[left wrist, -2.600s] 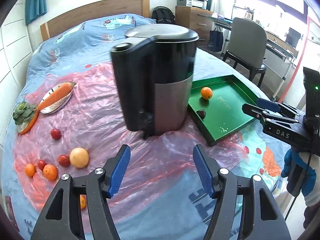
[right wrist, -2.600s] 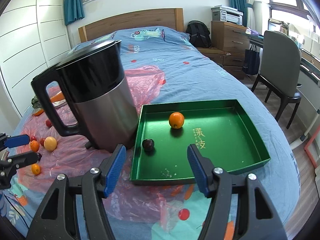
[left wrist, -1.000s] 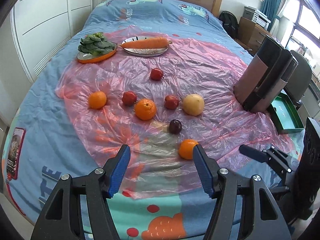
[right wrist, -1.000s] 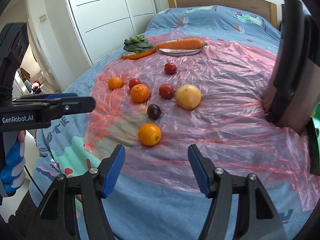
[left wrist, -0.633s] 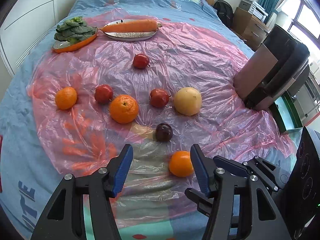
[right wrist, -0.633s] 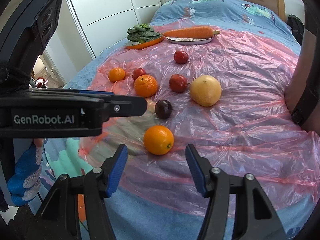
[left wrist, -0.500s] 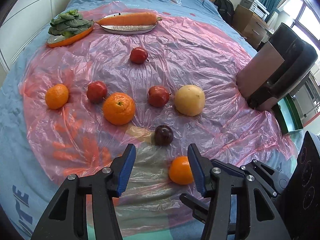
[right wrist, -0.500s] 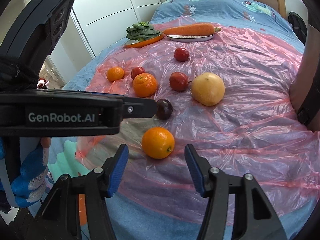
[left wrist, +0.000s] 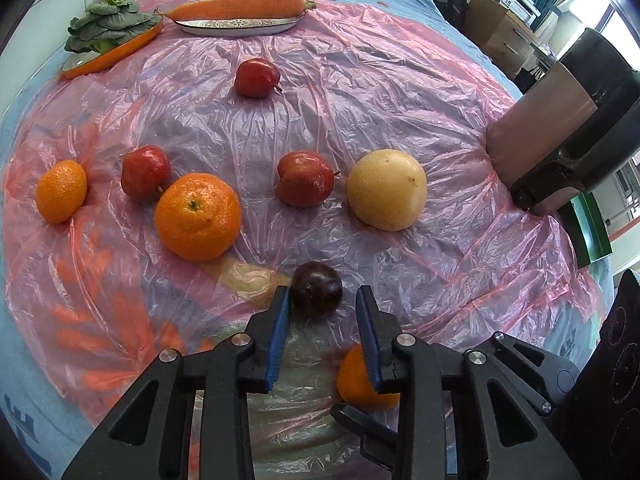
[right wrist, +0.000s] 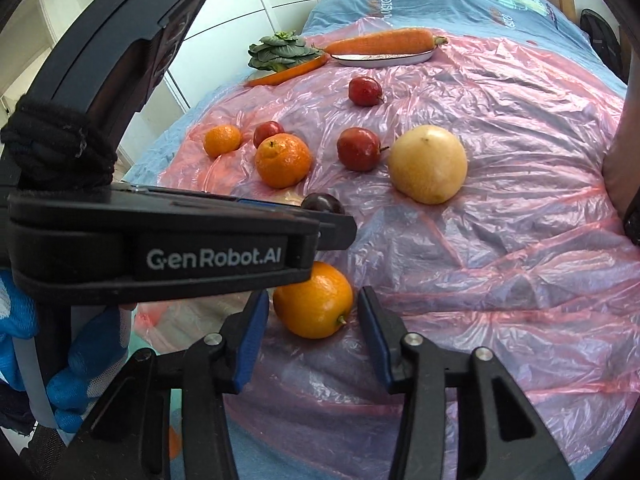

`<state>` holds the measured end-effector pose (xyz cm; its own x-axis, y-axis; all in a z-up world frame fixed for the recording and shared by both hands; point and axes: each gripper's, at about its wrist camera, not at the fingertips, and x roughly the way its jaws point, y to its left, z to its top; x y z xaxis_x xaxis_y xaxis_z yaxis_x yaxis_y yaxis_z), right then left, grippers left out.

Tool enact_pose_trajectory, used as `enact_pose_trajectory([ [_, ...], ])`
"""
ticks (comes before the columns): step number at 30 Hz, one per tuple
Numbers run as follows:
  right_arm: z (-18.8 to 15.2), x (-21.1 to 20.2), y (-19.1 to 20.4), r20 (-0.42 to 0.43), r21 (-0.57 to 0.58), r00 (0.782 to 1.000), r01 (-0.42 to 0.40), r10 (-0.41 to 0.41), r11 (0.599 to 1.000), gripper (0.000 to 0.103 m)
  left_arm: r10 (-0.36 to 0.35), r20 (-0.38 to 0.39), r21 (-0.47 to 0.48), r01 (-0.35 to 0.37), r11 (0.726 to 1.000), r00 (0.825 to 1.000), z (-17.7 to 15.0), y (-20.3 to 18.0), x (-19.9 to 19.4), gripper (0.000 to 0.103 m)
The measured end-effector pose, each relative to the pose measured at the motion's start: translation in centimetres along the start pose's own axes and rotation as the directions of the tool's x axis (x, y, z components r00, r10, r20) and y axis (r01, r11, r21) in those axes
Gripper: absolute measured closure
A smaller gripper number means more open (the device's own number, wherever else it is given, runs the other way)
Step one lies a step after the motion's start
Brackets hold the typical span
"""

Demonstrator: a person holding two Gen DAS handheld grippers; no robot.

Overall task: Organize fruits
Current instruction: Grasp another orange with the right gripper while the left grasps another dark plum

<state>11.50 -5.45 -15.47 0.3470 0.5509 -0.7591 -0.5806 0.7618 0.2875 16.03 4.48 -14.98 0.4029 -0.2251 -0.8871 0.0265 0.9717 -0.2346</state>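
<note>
Fruit lies loose on a pink plastic sheet [left wrist: 400, 92] spread over a bed. In the left wrist view a dark plum [left wrist: 316, 294] sits between the tips of my left gripper [left wrist: 322, 292]. Its jaws are closing; the left pad is at the plum's skin and a gap shows on the right. In the right wrist view a small orange [right wrist: 314, 304] lies between the fingers of my right gripper [right wrist: 313, 293]. These jaws are closing too, with thin gaps on both sides. The left gripper's black body [right wrist: 160, 240] crosses just above that orange, which also shows low down as the orange [left wrist: 360, 384].
Beyond lie a big orange [left wrist: 198, 216], a mandarin [left wrist: 60, 192], three red apples [left wrist: 306, 178], and a yellow grapefruit [left wrist: 386, 190]. At the back are a carrot [left wrist: 240, 4] on a plate and greens [left wrist: 108, 32] in a dish. A kettle [left wrist: 560, 128] and green tray [left wrist: 590, 228] stand right.
Both grippers swung from the kettle and green tray to the loose fruit, then sank towards it. Both pairs of jaws have narrowed, the left around the plum, the right around the small orange.
</note>
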Motion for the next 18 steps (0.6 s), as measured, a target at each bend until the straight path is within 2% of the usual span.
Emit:
enact_pose_trajectory([
  [6,-0.15,0.56,0.31,-0.013,-0.024,1.000,0.006,-0.006,1.000,0.075,0.004,-0.003,0.003,-0.004,1.000,1.000,-0.04,0.42,0.54,0.082],
  [18,-0.02,0.20,0.15,-0.017,-0.016,1.000,-0.014,0.013,1.000,0.076,0.005,0.020,0.005,-0.005,1.000,1.000,-0.08,0.29,0.11,0.082],
])
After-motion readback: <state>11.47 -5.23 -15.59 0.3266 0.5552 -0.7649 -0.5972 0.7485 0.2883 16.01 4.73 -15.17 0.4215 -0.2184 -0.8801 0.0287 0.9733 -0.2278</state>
